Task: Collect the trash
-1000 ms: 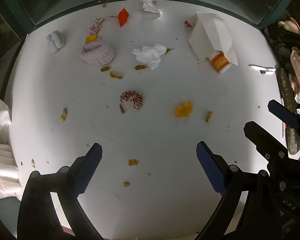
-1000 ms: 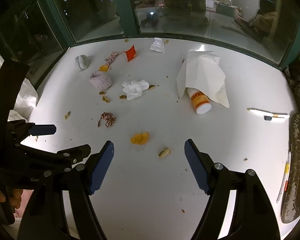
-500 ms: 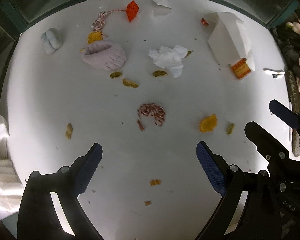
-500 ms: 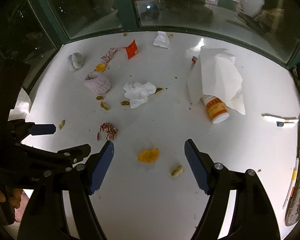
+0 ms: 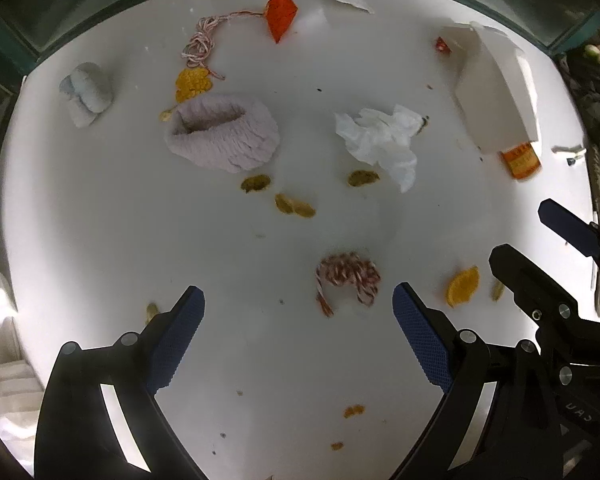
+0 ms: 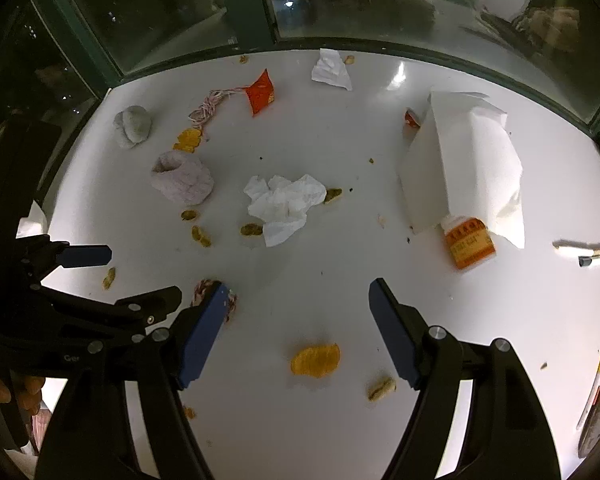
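**Hovering over scattered trash, both claws wide open**

Hanging above the white tabletop (image 5: 80,220), the left claw (image 5: 298,344) gapes wide and holds nothing; a red-and-white string bundle (image 5: 348,274) lies just beyond its fingertips, nearer the right one. The right claw (image 6: 296,332) is likewise spread and empty, with an orange peel (image 6: 316,360) on the tabletop between its fingers and a peanut shell (image 6: 381,387) just beside that. Farther off lie a crumpled tissue (image 6: 286,204), a pink knitted piece (image 5: 224,138) and an orange bottle (image 6: 469,243) partly under white paper (image 6: 468,168).
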Demonstrator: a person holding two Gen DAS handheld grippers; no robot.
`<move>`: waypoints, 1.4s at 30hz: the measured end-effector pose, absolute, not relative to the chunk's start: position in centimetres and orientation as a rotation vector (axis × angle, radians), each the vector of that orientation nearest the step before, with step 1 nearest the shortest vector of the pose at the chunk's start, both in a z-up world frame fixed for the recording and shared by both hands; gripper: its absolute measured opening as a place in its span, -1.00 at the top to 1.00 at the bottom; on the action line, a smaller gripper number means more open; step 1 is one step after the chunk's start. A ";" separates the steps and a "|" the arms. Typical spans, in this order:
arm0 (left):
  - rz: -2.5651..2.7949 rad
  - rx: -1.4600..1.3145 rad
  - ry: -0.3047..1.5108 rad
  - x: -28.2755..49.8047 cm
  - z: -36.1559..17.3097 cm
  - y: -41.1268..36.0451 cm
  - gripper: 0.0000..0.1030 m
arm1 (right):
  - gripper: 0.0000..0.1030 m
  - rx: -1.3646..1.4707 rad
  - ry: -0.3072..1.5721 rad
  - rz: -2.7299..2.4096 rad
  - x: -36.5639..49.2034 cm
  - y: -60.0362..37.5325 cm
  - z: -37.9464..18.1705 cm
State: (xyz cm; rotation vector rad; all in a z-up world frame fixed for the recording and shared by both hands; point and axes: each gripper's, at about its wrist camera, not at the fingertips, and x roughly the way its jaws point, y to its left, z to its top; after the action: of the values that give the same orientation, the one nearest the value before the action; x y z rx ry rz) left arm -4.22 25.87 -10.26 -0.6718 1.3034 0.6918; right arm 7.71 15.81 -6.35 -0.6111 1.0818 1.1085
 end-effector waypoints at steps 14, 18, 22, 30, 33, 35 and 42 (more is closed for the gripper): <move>0.742 -0.652 1.287 -2.5 -11.5 30.3 -0.79 | -0.36 -0.632 1.070 1.124 9.2 20.2 -8.2; 0.749 -0.651 1.286 -2.0 -11.5 31.1 -0.79 | -0.36 -0.620 1.069 1.119 9.8 20.9 -8.4; 0.755 -0.622 1.284 -1.5 -11.3 31.5 -0.79 | -0.36 -0.613 1.069 1.117 10.2 21.3 -8.5; 0.759 -0.605 1.279 -0.1 -11.7 31.9 -0.79 | -0.36 -0.611 1.072 1.115 10.4 21.4 -8.6; 0.760 -0.605 1.274 0.1 -11.7 32.0 -0.79 | -0.36 -0.612 1.071 1.116 10.4 21.5 -8.6; 0.762 -0.588 1.268 0.0 -11.7 32.0 -0.79 | -0.36 -0.613 1.071 1.116 10.3 21.5 -8.6; 0.760 -0.547 1.228 0.6 -11.1 32.4 -0.78 | -0.36 -0.617 1.076 1.113 10.7 21.8 -8.8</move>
State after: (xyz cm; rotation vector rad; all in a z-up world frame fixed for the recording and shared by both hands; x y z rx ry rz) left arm 0.65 32.37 -11.12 -0.5468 1.2276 0.7604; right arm 10.67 21.78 -8.76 -0.6165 1.0758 1.1135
